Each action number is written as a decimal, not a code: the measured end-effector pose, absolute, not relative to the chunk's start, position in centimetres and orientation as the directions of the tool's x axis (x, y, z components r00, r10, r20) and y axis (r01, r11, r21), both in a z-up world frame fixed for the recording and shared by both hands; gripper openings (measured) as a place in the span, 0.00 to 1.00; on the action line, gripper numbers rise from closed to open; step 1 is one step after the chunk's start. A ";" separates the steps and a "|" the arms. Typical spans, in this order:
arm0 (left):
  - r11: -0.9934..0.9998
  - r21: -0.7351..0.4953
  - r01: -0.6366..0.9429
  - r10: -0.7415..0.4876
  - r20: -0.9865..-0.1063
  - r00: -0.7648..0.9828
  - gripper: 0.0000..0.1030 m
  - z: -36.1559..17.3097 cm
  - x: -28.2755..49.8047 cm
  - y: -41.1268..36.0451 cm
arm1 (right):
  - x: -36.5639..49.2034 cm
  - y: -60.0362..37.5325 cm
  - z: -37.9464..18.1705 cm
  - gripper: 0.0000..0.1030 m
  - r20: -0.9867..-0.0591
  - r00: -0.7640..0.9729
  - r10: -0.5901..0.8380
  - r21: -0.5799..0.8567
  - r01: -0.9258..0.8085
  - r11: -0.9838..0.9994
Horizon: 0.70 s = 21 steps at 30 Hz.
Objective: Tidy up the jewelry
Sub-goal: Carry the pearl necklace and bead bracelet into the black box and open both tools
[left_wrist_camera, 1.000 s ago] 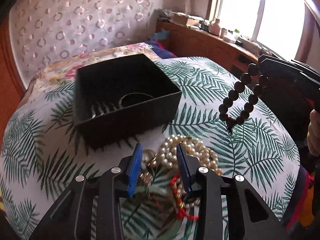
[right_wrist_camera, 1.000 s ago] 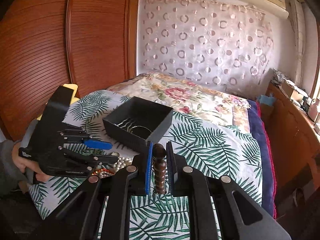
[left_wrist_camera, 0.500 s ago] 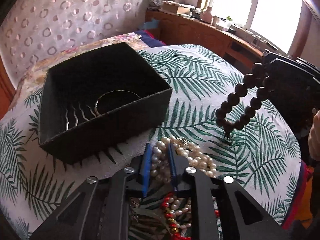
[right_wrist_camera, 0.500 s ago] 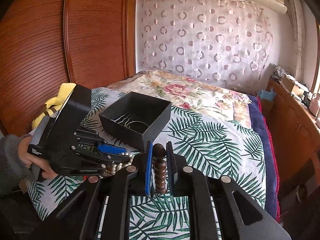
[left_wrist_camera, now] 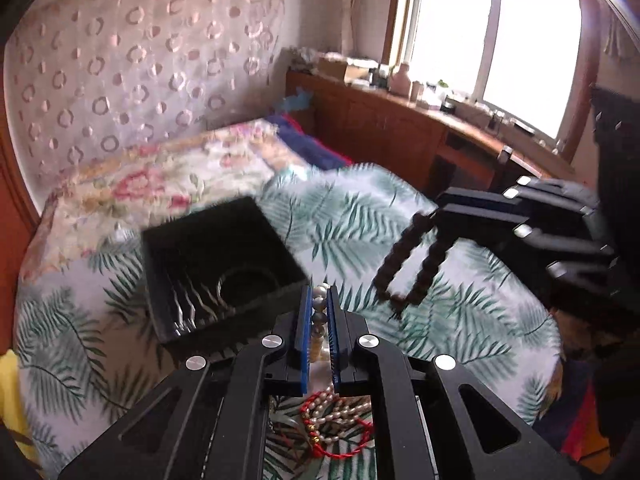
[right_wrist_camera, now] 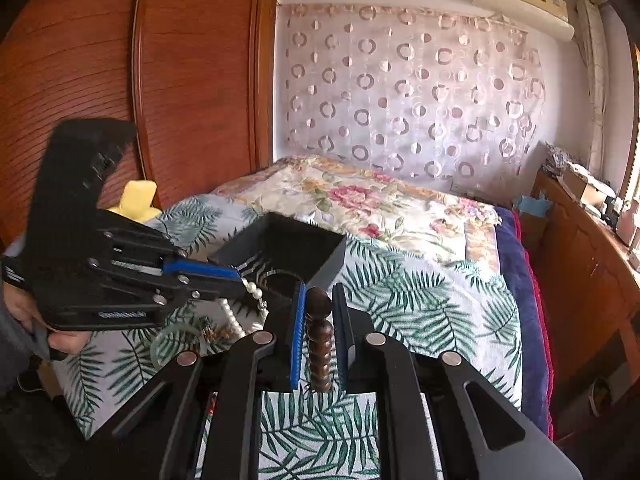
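Change since earlier frame: left gripper [left_wrist_camera: 319,322], then low over the jewelry heap with jaws apart, is now raised with a strand caught; black box sits nearer its tips.
Carrier: bed under a palm-leaf printed cover [left_wrist_camera: 460,320]; floral quilt [right_wrist_camera: 360,200] toward its head end.
Black square open-top box [left_wrist_camera: 218,268]: left of the cover's middle; thin bangle and wavy hairpins lie inside. Judged the destination.
Left gripper: jaws clamped on a white pearl bead necklace [left_wrist_camera: 319,304], just beside the box's near right corner; strand trails down [right_wrist_camera: 234,320] to the cover, so a higher lift is likely needed before it clears the wall.
Jewelry heap [left_wrist_camera: 332,420]: red cord and small pearl strands, on the cover below the left gripper, near edge; unsorted.
Right gripper [right_wrist_camera: 319,320]: jaws closed on a dark brown wooden bead bracelet [left_wrist_camera: 412,264], hanging in a loop above the cover, right of the box; held clear, apparently awaiting its turn.
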<state>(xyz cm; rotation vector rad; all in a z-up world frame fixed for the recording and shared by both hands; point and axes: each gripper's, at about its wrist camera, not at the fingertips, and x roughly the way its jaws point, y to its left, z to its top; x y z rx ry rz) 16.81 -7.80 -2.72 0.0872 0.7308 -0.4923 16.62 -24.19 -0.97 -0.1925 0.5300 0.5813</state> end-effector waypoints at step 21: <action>0.929 0.001 0.369 -0.321 -0.492 0.810 0.06 10.0 17.0 -5.2 | 18.0 -21.7 6.8 0.14 -0.418 0.755 0.504 -0.064 -0.579 0.813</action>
